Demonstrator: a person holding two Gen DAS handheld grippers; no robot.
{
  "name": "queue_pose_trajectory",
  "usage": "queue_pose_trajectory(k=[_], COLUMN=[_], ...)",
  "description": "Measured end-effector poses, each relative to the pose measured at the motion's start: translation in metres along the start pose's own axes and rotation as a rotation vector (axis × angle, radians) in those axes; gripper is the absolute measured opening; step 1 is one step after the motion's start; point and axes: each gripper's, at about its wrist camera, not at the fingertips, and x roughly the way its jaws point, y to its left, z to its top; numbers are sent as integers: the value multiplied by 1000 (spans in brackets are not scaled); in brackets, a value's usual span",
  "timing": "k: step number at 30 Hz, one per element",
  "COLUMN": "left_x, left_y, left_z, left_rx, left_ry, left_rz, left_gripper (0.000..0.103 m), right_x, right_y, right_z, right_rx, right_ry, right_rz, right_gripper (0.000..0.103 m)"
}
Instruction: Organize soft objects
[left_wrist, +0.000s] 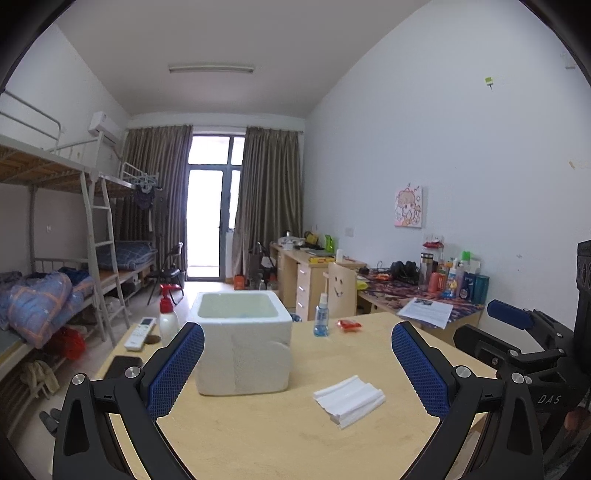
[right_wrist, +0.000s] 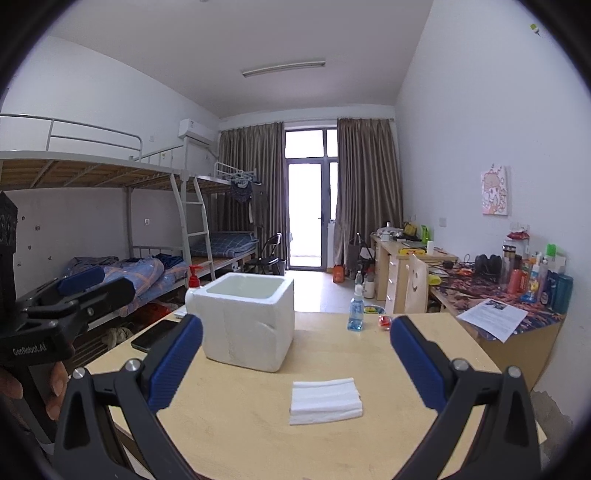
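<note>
Lying flat on smooth wood, ribbed white foam sheet (right_wrist: 325, 401); blocky styrofoam box (right_wrist: 248, 320) behind; both grippers' jaws wide apart, empty.

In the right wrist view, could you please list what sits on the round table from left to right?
Black phone → white foam box → folded white foam sheet → blue spray bottle → red packet.

Matt pale wood table (right_wrist: 240, 435), rough white foam box (right_wrist: 247, 325), ribbed foam sheet (right_wrist: 325, 402)
</note>
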Motion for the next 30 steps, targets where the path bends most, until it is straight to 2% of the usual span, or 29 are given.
queue_pose_trajectory(k=[18,24,30], left_x=[40,61,88], left_y=[-12,-8,-8], left_z=[-39,-49,-57], left_rx=[-11,-53,-25], left_ry=[60,103,130], left_rz=[-32,-70,-53], left_gripper=[102,102,102], right_x=[18,33,59], right_y=[-35,-36,-44], right_z=[-42,-51,-60], right_rx=[64,61,47], right_ry=[55,107,168], right_rz=[-64,-77,-92], right_gripper=[103,103,103])
